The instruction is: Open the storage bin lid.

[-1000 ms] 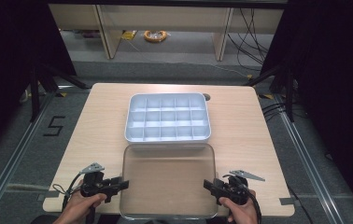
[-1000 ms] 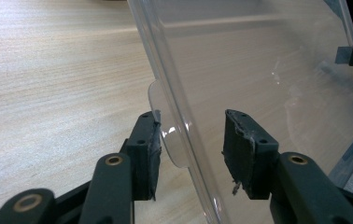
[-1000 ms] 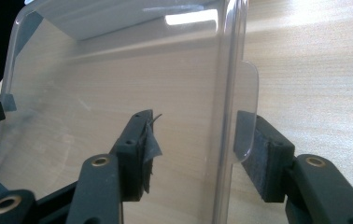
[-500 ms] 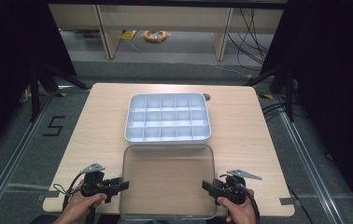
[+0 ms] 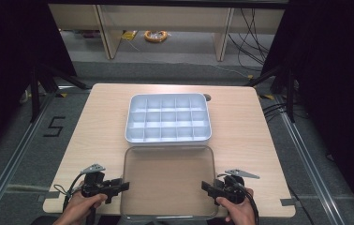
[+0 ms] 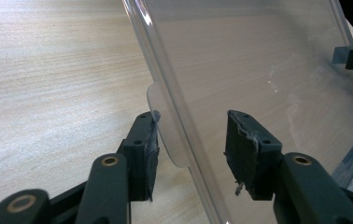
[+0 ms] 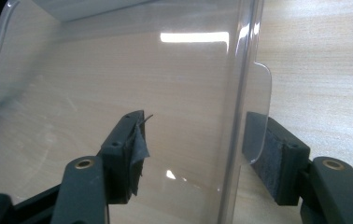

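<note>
Your left gripper (image 5: pixel 123 185) and right gripper (image 5: pixel 206 187) straddled the clear lid's (image 5: pixel 168 180) edges, jaws released, the right's just widening.

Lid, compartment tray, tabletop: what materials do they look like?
Lid: clear glossy plastic; the wood grain shows through it and it throws glare. Compartment tray: likely pale grey-blue moulded plastic, with a smooth satin look. Tabletop: light wood-grain, matte; whether it is laminate or solid wood is unclear.
</note>
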{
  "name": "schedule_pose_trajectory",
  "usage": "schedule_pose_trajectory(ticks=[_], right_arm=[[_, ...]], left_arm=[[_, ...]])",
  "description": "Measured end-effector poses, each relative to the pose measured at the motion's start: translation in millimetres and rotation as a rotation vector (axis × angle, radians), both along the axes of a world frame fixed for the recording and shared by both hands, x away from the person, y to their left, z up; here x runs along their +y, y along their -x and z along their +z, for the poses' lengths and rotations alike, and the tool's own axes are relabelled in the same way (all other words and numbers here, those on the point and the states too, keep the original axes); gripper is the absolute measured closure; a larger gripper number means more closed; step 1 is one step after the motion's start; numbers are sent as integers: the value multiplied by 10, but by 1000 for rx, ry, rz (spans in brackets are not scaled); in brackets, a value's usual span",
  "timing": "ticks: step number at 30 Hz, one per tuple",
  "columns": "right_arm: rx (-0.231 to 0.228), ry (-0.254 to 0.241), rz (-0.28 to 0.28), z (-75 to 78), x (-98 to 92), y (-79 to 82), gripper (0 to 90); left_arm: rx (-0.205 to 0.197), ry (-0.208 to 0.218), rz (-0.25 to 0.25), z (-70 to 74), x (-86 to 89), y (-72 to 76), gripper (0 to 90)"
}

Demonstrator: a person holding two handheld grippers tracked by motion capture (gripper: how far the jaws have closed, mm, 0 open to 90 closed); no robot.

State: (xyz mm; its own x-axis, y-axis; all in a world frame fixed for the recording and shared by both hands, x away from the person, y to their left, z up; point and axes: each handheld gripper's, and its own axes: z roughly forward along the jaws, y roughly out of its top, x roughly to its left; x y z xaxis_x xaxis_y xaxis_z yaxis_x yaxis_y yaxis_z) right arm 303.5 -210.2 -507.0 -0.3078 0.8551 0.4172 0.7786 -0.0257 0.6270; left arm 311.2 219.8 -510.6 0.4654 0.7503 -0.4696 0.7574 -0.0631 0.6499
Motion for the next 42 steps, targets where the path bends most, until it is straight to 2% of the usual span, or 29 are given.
schedule_pose_trajectory(ticks=[6, 9, 11, 12, 14, 16, 18, 19, 23, 25, 26, 31, 34, 35, 38, 42], right_arm=[[13, 34, 12, -5, 63, -34, 360], [0, 54, 11, -4, 79, -36, 360], [-43, 139, 20, 10, 83, -37, 348], [-43, 167, 23, 29, 82, -32, 354], [-69, 150, 29, 58, 91, -31, 367], [-60, 133, 31, 68, 95, -31, 363], [-60, 147, 27, 46, 80, -38, 360], [-44, 139, 19, 52, 72, -35, 360], [-77, 138, 12, 71, 43, -39, 359], [-76, 132, 7, 86, 29, -40, 358], [-87, 144, 3, 93, 20, -42, 356], [-147, 136, 3, 128, -11, -53, 336], [-156, 140, -2, 156, -31, -46, 326], [-159, 127, -10, 150, -37, -47, 325], [-158, 132, -10, 168, -57, -35, 320], [-161, 123, -10, 191, -83, -19, 309]], left_arm=[[6, -14, 12, -9, 17, -12, 511], [12, -8, 15, -9, 17, -17, 499], [17, -17, 26, -7, 18, -20, 463], [15, -17, 30, -9, 24, -23, 457], [-3, -10, 32, 8, 38, -38, 457], [-32, -35, 45, 30, 44, -47, 437], [-31, -29, 47, 29, 49, -47, 422], [-32, -29, 48, 28, 53, -47, 421], [-37, -25, 46, 36, 54, -47, 416], [-41, -23, 45, 37, 48, -43, 413], [-44, -20, 44, 39, 45, -42, 409], [-71, -29, 53, 62, 34, -34, 379], [-84, -38, 52, 77, 32, -33, 352], [-79, -43, 49, 77, 33, -35, 338], [-79, -38, 48, 68, 24, -36, 309], [-95, -41, 12, 91, 15, -30, 282]])
